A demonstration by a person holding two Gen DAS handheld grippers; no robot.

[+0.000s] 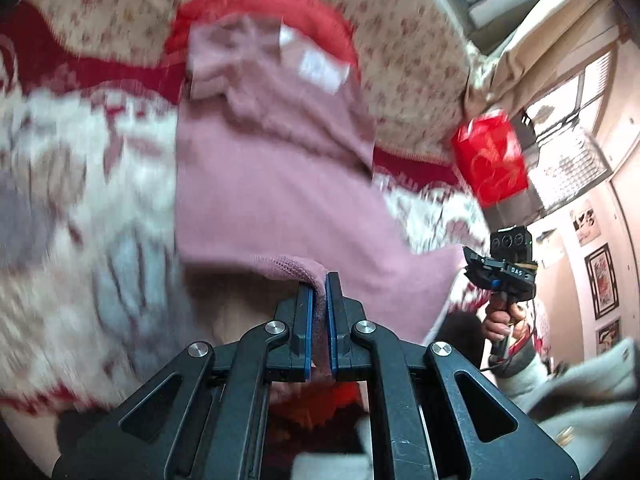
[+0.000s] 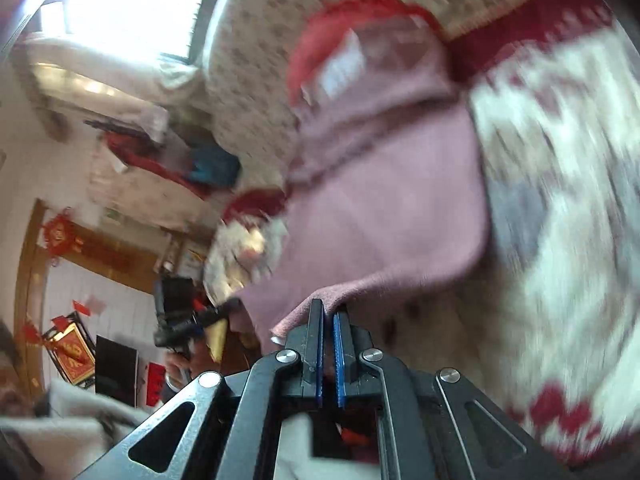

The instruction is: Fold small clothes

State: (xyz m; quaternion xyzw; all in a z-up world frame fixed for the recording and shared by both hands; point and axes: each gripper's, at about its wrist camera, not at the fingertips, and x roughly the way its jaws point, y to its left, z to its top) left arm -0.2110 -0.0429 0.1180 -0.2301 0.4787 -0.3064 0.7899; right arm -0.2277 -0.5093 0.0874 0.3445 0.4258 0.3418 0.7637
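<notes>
Pink knit garment (image 1: 276,184) on patterned blanket (image 1: 60,184)

My two wrist views look forward and downward along each hand-held gripper, close above the bed (image 1: 60,184). Both share the pink garment (image 1: 280,184) and each other's gripper.

A red-and-white patterned blanket (image 1: 60,184) bears the pink garment (image 1: 280,200) and a red garment (image 1: 320,20)

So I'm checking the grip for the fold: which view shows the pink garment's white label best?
The left wrist view: the white label sits unobstructed near the pink garment's collar. The right wrist view shows it too, but smaller and more blurred.
</notes>
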